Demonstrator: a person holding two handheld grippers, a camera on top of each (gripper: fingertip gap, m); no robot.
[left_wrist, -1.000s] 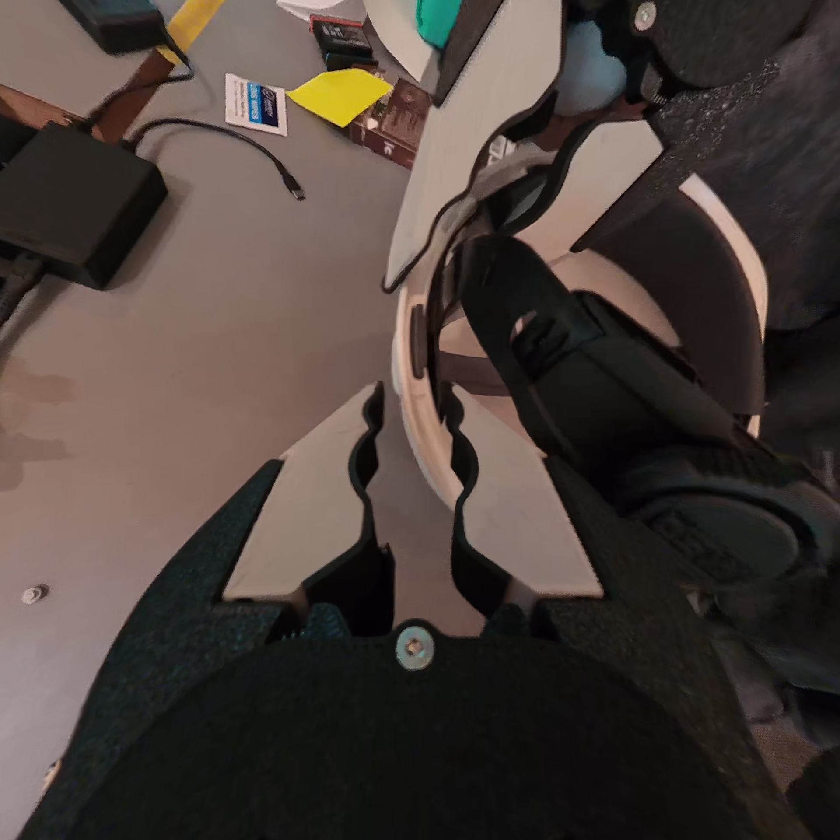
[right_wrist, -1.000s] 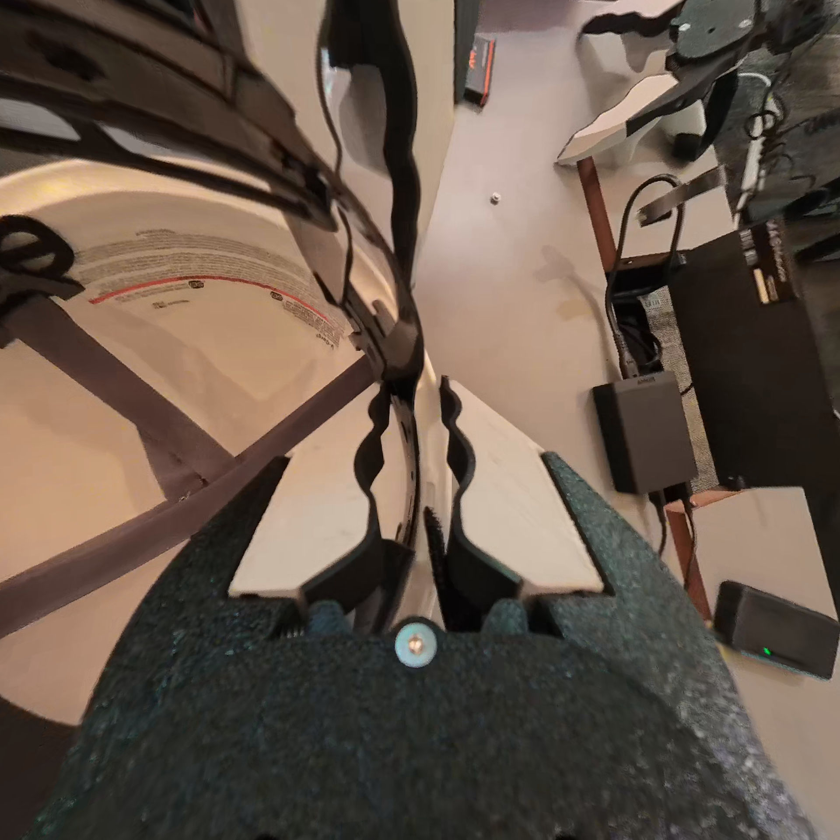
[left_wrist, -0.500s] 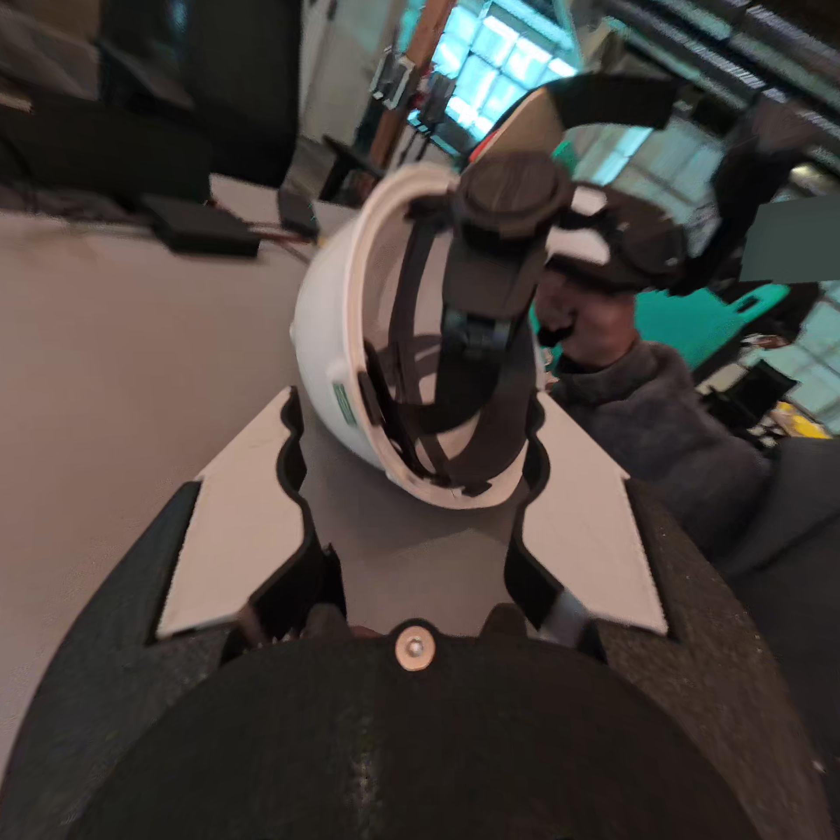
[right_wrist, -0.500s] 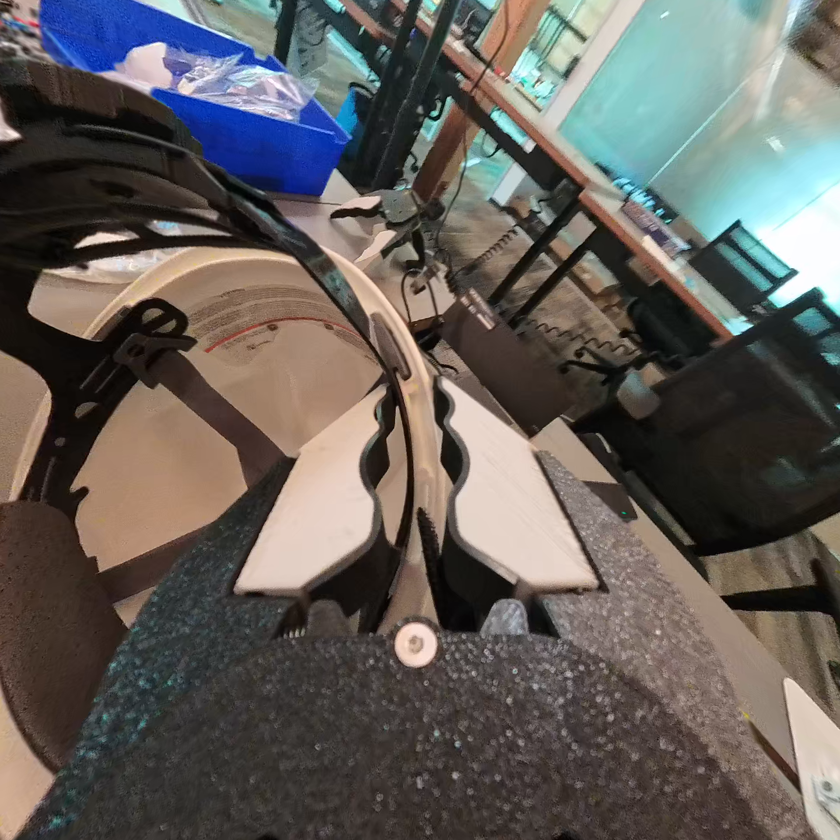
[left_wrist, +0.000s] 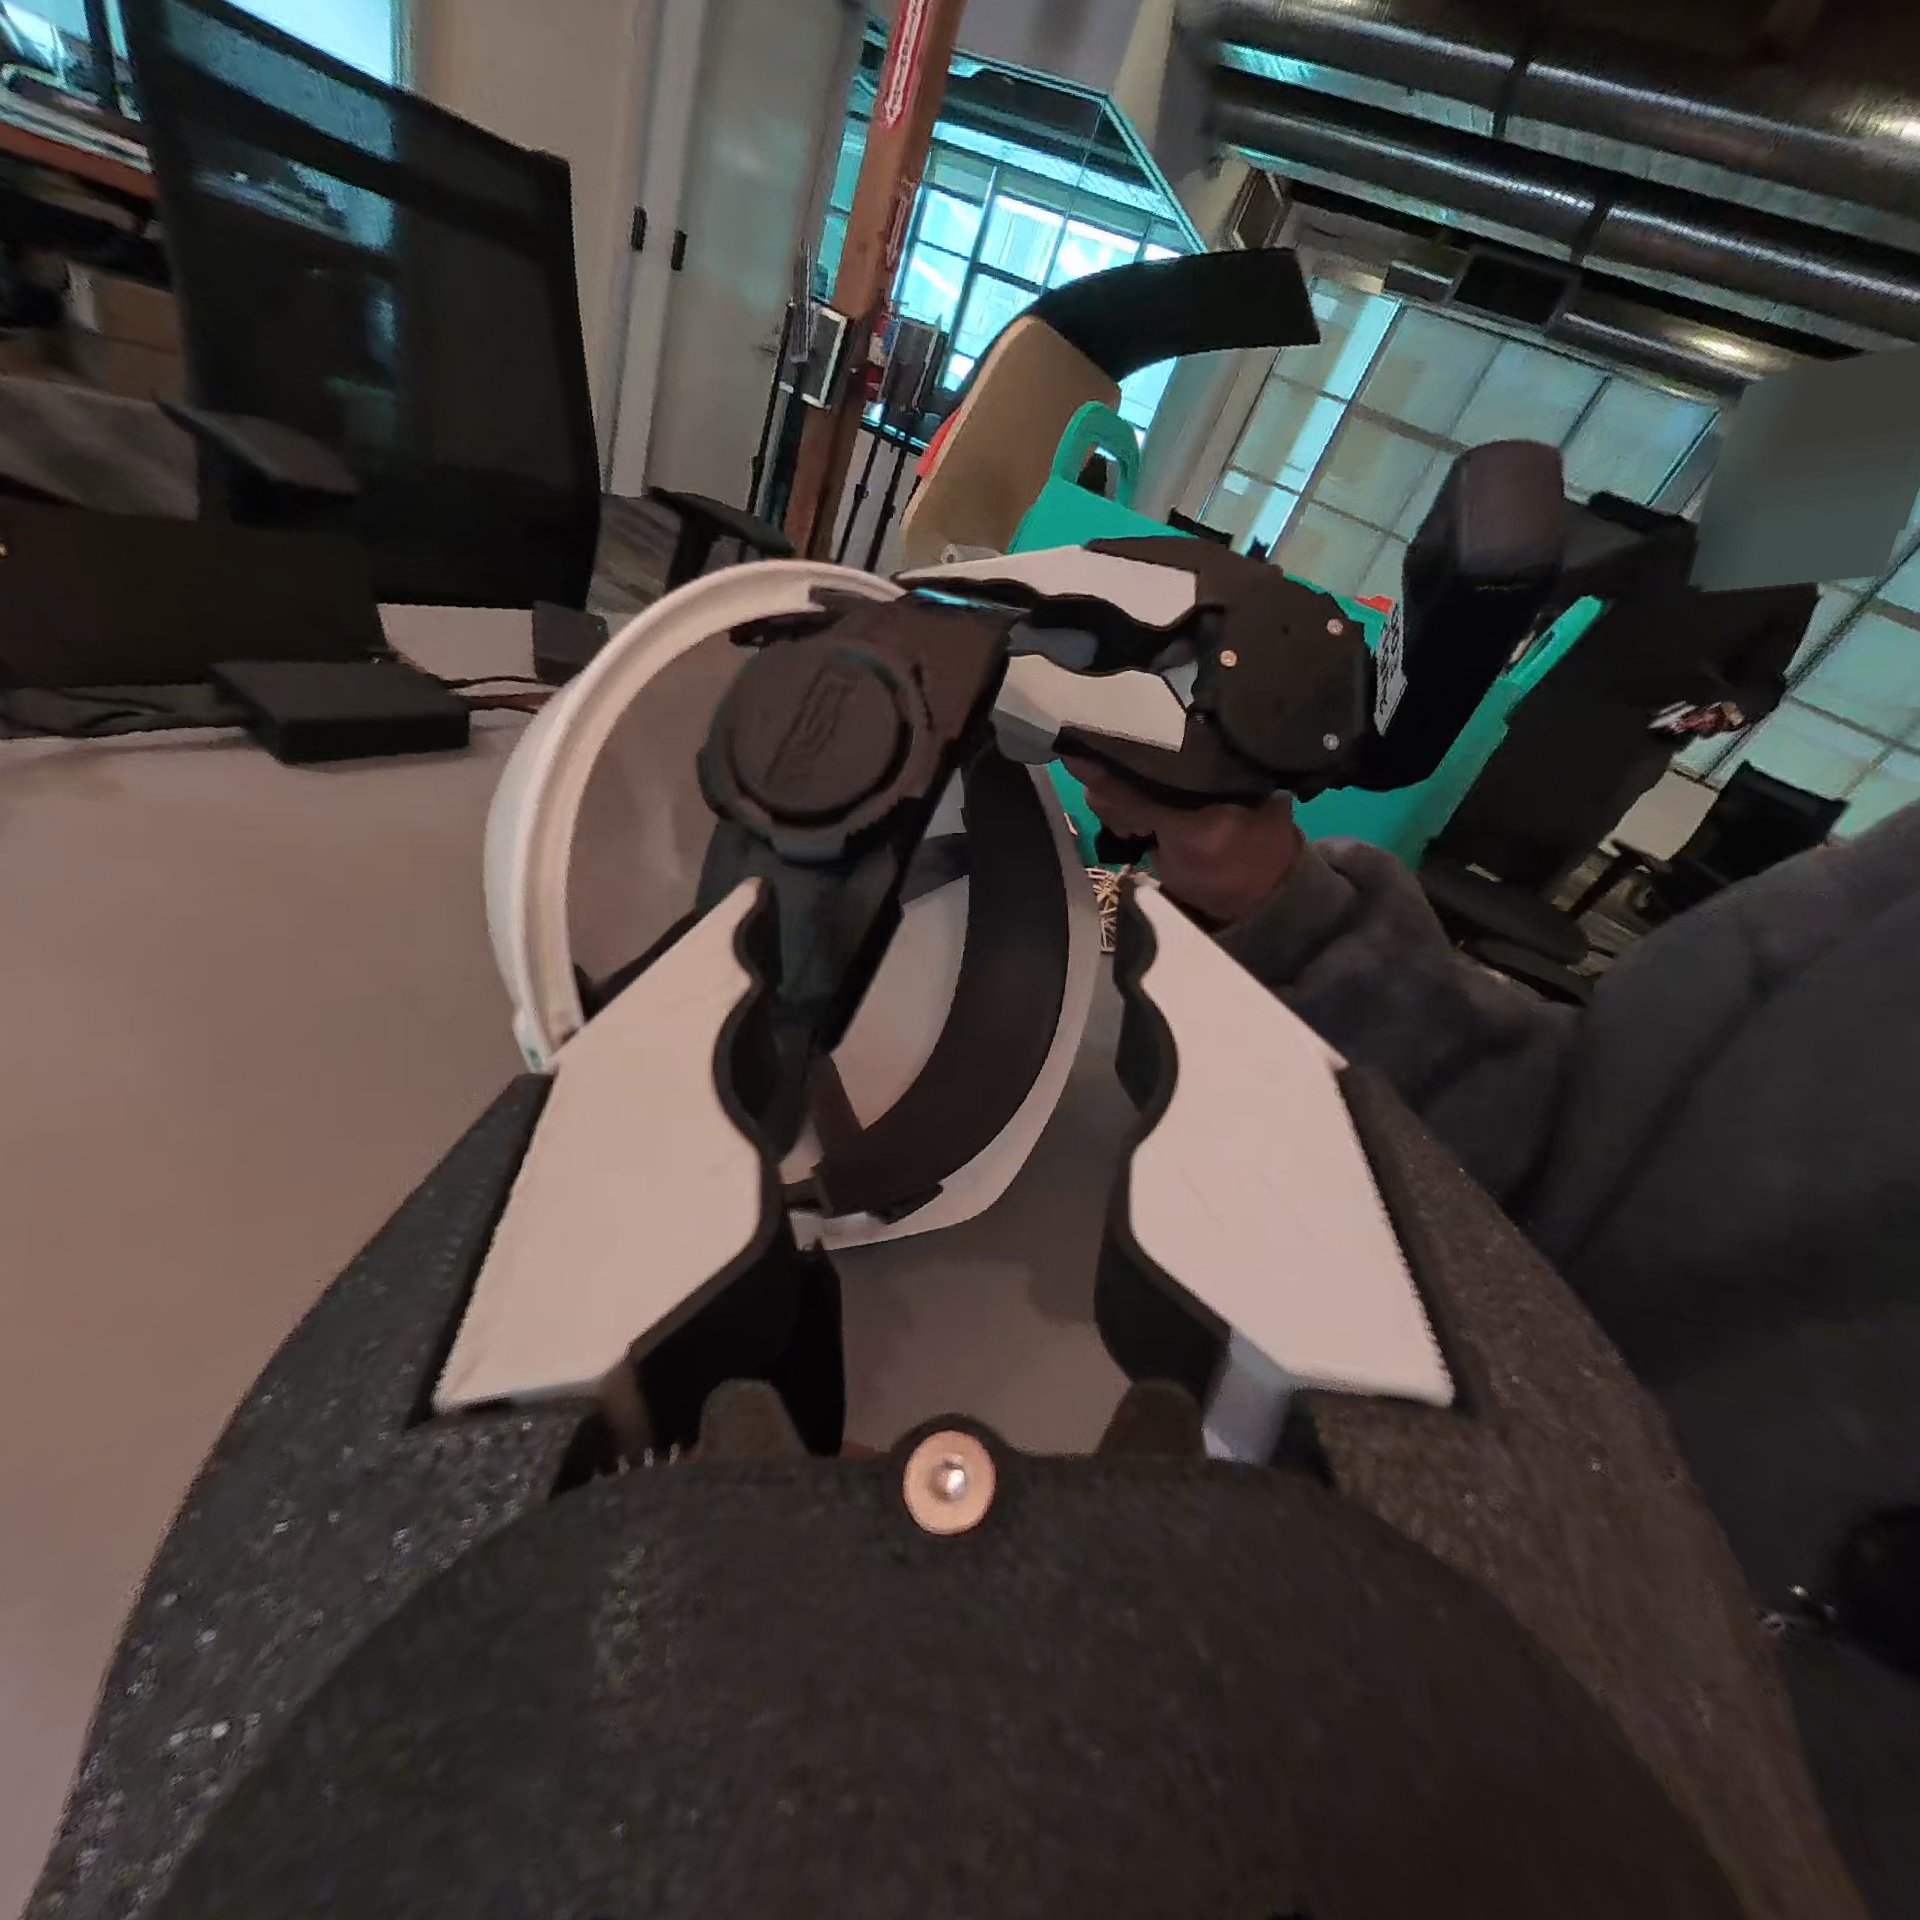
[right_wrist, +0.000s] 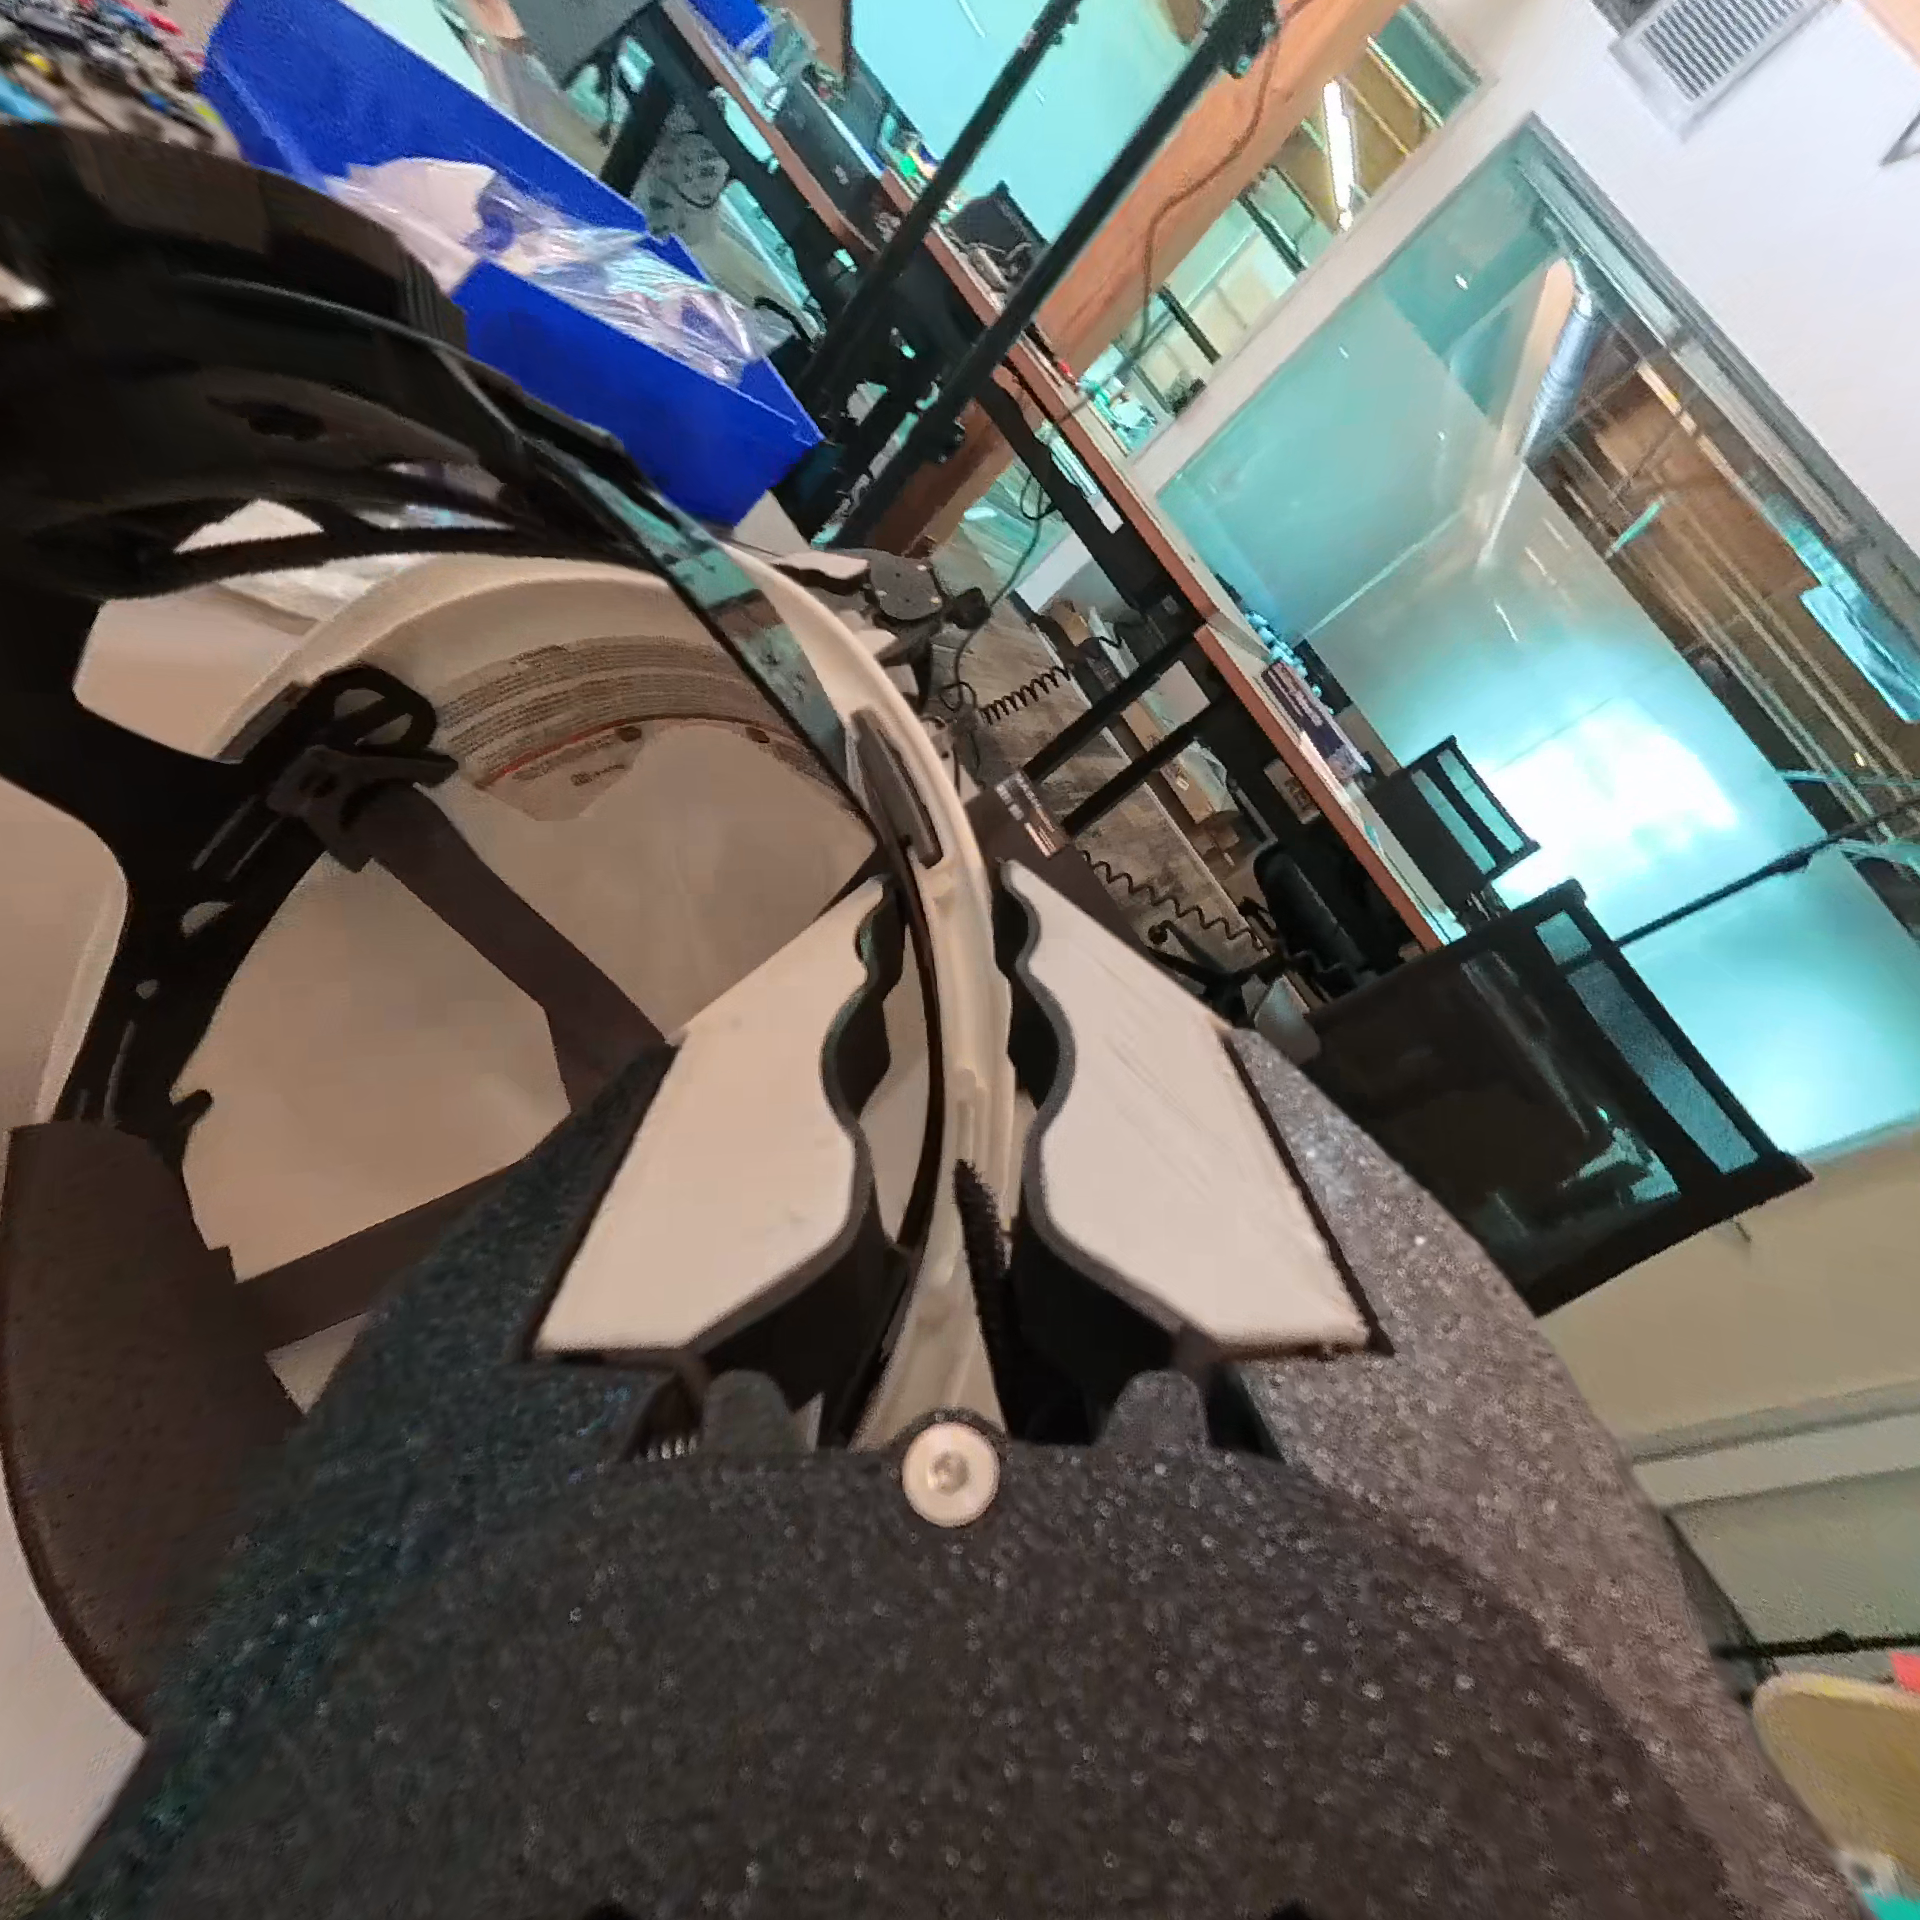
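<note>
A white hard hat (left_wrist: 540, 831) stands on edge over the grey table (left_wrist: 208, 1039), its open side facing my left gripper. Black suspension straps and a round black ratchet knob (left_wrist: 821, 717) show inside it. My left gripper (left_wrist: 940, 909) is open and empty, with its fingers either side of the strap below the knob, not touching. My right gripper (right_wrist: 948, 883) is shut on the hard hat's rim (right_wrist: 966, 935), one finger inside the shell and one outside. It also shows in the left wrist view (left_wrist: 1049, 644), clamped on the upper rim.
Flat black boxes (left_wrist: 343, 707) and a dark monitor (left_wrist: 384, 395) sit at the table's far left. A person's grey sleeve (left_wrist: 1558, 1039) is at the right. A blue bin (right_wrist: 582, 312) stands behind the hard hat. A black chair (right_wrist: 1538, 1091) and desks are to the right. Across from one pair of fingers to the other is roughly 15 cm.
My left gripper's jaws have opened wide and drawn back from the rim. My right gripper, still shut on the rim, has tipped the hard hat up on edge. Both views swung from table to room.
</note>
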